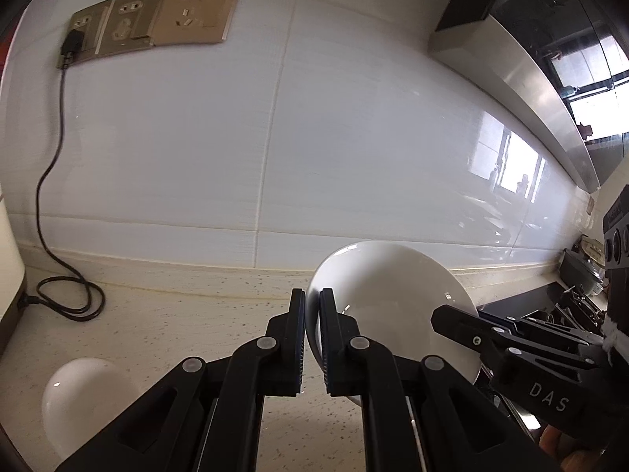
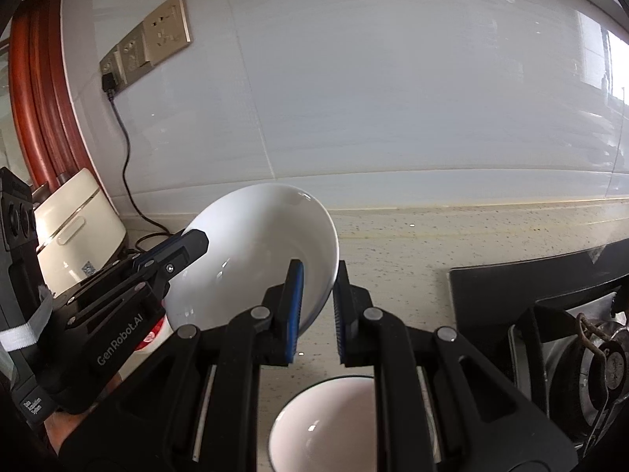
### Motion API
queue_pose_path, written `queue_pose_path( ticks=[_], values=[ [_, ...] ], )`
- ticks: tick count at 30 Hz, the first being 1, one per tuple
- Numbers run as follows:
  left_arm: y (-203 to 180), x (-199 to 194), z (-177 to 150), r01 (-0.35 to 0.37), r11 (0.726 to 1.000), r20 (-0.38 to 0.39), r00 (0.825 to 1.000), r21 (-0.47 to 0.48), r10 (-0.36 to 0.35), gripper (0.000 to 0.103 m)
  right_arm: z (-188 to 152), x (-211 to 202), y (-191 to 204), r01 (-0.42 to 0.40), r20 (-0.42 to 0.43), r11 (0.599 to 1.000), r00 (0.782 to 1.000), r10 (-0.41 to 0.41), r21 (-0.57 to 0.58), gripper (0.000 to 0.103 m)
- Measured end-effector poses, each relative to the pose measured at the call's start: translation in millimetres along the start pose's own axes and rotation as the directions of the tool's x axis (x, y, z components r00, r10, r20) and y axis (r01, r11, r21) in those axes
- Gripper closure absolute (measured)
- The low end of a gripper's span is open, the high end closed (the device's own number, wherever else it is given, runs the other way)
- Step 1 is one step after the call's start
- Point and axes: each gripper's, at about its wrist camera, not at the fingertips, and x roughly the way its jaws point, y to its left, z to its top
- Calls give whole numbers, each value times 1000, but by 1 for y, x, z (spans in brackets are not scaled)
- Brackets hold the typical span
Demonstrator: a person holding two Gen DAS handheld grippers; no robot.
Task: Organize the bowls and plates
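White bowl (image 1: 393,303) is up off the counter (image 1: 177,314), tilted, pinched at both rims: left gripper (image 1: 312,338) clamped at its nine o'clock edge, right gripper (image 2: 317,306) with its jaws either side of the three o'clock rim. Second bowl (image 2: 326,424) sits below at six o'clock. Black stove (image 2: 550,314) at three o'clock.

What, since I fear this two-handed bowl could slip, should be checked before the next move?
1. Left gripper clamped on the white bowl at its rim: ok.
2. Right gripper straddles the opposite rim; firm contact: cannot tell.
3. Held bowl level: not ok, it is tilted.
4. Second bowl on the countertop upright and empty: ok.
5. Held bowl lined up over the second bowl: cannot tell.
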Motion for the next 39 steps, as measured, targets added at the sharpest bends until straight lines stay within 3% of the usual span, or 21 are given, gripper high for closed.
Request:
queue_pose_path(
  ticks=[22, 39],
  values=[
    [49, -54, 0, -70, 994, 50, 996, -86, 74, 96, 8, -8, 74, -69, 0, 992, 998, 69, -102, 85],
    [131, -88, -6, -114, 974, 96, 986, -196, 135, 96, 7, 18, 154, -143, -41, 980, 989, 139, -141, 85]
  ],
)
